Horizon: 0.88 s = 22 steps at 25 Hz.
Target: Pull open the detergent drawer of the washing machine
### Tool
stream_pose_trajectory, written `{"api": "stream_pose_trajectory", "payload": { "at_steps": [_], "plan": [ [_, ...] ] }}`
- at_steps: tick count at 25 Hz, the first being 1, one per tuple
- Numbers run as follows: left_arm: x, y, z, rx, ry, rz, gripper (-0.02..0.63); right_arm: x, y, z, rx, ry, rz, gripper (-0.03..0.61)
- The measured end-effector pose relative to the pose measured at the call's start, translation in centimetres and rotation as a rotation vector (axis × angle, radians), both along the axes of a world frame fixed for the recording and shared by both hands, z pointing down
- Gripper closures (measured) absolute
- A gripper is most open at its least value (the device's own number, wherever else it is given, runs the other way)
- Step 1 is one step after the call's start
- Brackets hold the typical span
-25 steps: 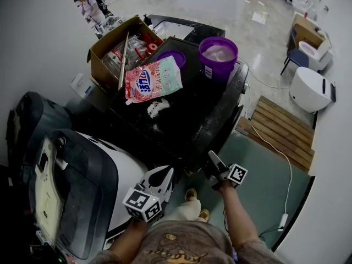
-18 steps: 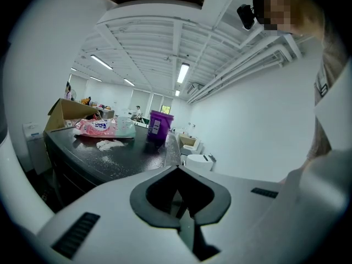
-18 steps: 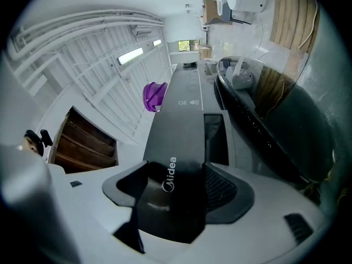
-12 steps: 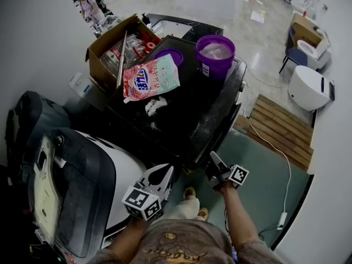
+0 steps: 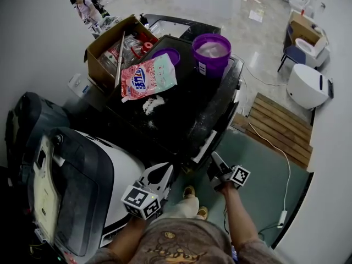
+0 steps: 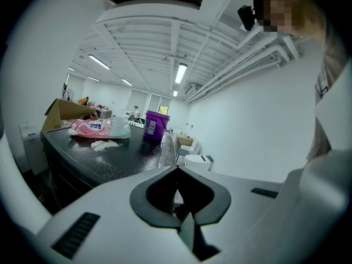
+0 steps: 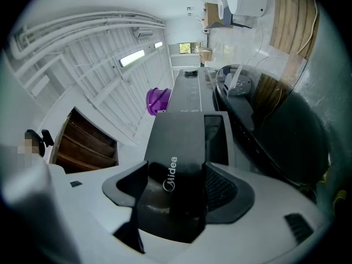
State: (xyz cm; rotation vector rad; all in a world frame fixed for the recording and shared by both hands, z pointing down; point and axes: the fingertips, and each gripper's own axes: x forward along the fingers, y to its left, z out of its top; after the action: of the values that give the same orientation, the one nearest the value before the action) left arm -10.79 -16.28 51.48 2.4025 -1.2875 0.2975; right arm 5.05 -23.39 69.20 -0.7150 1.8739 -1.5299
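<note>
The washing machine (image 5: 181, 114) has a black top dusted with powder and stands in front of me. Its detergent drawer (image 5: 204, 146) juts a little out of the front at the near right corner. In the right gripper view the drawer's black front panel (image 7: 184, 142) carries a white logo and lies between the pads. My right gripper (image 5: 214, 160) (image 7: 176, 172) is shut on that panel. My left gripper (image 5: 166, 172) (image 6: 177, 172) hangs left of the drawer, beside the machine's near edge. Its jaws are shut with nothing between them.
On the machine's top stand a purple bucket (image 5: 211, 53) and a pink detergent bag (image 5: 149, 77), with spilled powder (image 5: 151, 103) nearby. A cardboard box (image 5: 113, 45) sits behind. Another white and grey machine (image 5: 82, 191) is at my left, a wooden pallet (image 5: 278, 131) at right.
The drawer has slid a short way out of the machine's front, with my right gripper drawn back toward me. The left gripper has stayed where it was.
</note>
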Motion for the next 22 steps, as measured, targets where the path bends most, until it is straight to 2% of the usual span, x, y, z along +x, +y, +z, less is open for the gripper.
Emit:
{"api": "stream_pose_trajectory", "payload": {
  "at_steps": [8,10,11,13,16,17,19,22],
  "plan": [
    [1.0,0.5,-0.6,-0.001,0.034,0.0,0.592,1.9,1.0,-0.7,0.022,-0.028,0.028,0.27],
    [1.1,0.7,-0.2,-0.002,0.03,0.009,0.592,3.2,1.2,-1.9,0.06,-0.077,0.07,0.368],
    [1.0,0.8,0.1,-0.005,0.017,0.018,0.592,3.6,1.1,-2.6,0.086,-0.086,0.07,0.368],
    [1.0,0.9,0.5,-0.013,-0.004,0.027,0.592,3.4,1.2,-3.9,0.134,-0.05,0.021,0.367],
    [1.7,1.0,0.0,-0.015,0.033,0.022,0.592,3.3,1.8,-4.4,0.137,-0.021,-0.015,0.367],
    [1.9,1.1,-0.2,-0.013,0.043,0.023,0.592,3.3,2.0,-4.3,0.132,-0.017,-0.018,0.355],
    [2.1,1.3,-0.1,-0.013,0.046,0.034,0.592,2.8,2.4,-3.4,0.121,0.003,-0.033,0.273],
    [2.1,1.5,0.1,-0.011,0.027,0.052,0.592,1.9,2.5,-1.3,0.088,0.027,-0.049,0.237]
  ]
}}
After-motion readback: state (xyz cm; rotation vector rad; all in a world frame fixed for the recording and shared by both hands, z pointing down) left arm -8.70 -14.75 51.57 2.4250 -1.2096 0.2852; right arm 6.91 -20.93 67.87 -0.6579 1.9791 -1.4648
